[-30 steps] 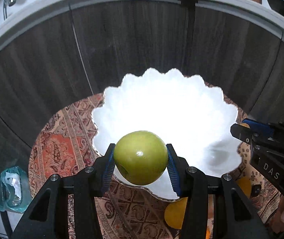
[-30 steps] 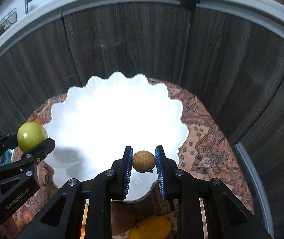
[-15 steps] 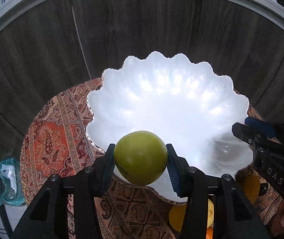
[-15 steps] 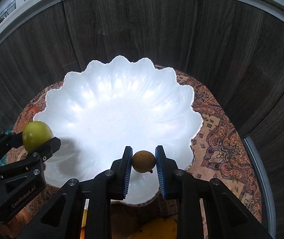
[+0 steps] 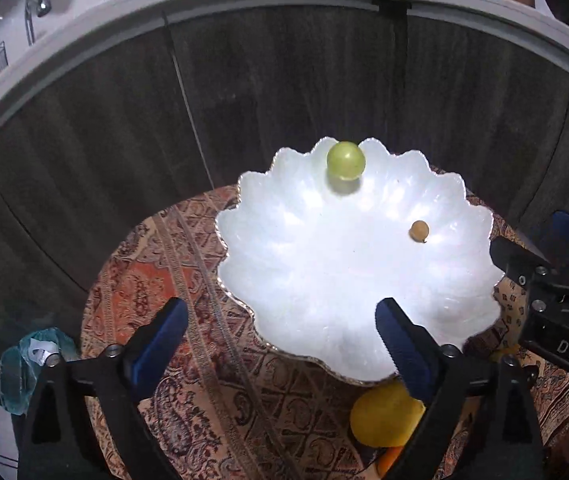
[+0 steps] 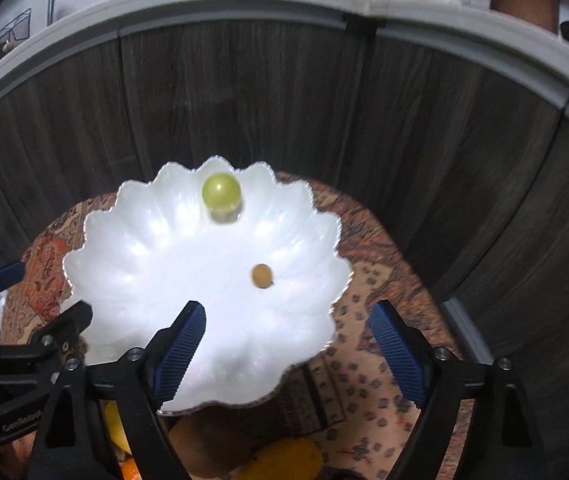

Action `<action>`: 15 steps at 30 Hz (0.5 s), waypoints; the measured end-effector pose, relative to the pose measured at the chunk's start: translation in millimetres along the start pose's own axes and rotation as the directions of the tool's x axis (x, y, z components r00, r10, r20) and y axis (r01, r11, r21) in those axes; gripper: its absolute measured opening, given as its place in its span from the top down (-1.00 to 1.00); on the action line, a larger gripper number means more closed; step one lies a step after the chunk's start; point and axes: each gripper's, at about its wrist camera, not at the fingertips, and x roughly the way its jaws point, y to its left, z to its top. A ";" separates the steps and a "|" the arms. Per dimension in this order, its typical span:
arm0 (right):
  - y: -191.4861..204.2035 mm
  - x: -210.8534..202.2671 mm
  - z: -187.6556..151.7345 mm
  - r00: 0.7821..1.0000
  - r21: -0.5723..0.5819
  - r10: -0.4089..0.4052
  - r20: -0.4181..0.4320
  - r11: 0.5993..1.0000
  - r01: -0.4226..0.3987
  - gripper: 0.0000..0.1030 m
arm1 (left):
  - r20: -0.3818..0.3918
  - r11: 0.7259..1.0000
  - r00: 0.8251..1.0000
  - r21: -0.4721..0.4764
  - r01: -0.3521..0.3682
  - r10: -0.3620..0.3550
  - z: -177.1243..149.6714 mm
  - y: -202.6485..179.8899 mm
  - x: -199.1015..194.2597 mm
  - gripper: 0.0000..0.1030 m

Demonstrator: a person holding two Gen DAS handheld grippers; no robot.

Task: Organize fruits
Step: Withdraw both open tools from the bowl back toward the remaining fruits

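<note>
A white scalloped bowl [image 5: 292,256] [image 6: 132,264] sits on a patterned cloth. Inside it, a green apple [image 5: 345,160] [image 6: 221,192] lies near the far rim and a small brown fruit [image 5: 419,231] [image 6: 262,275] lies toward the right. My left gripper [image 5: 282,328] hangs over the bowl's near rim, jaws opening, nothing between them. My right gripper [image 6: 288,334] is over the bowl's near right rim, jaws opening and empty too. Each gripper shows at the side of the other's view: the right one [image 5: 556,264], the left one [image 6: 24,312].
A yellow fruit [image 5: 384,416] [image 6: 284,460] and an orange one [image 5: 388,458] lie on the patterned cloth [image 5: 156,280] in front of the bowl. Dark wood cabinet doors [image 5: 284,88] rise behind. A teal plastic thing [image 5: 24,364] lies at the left edge.
Both grippers opened wide and let go: the green apple left the left one and the brown fruit left the right one, and both now lie in the bowl. Both views pulled back.
</note>
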 end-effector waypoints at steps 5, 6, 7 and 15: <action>-6.3 -22.4 0.8 1.000 0.012 -0.007 0.024 1.000 0.006 -0.74 | 0.031 1.000 1.000 0.005 0.000 0.000 -3.1 -3.1 -24.2 -0.93; -8.1 -27.5 0.2 1.000 0.016 -0.005 0.027 1.000 0.005 -0.74 | 0.034 1.000 0.999 0.004 0.002 -0.002 -3.7 -4.3 -28.8 -0.93; -9.8 -32.3 -0.8 1.000 0.020 -0.004 0.030 1.000 0.003 -0.74 | 0.037 1.000 0.999 0.004 0.005 -0.005 -4.7 -5.3 -33.5 -0.93; -21.3 -64.3 -19.2 1.000 0.049 0.007 0.029 0.999 -0.009 -0.74 | 0.057 1.000 0.998 0.001 0.021 -0.021 -20.1 -13.3 -68.3 -0.93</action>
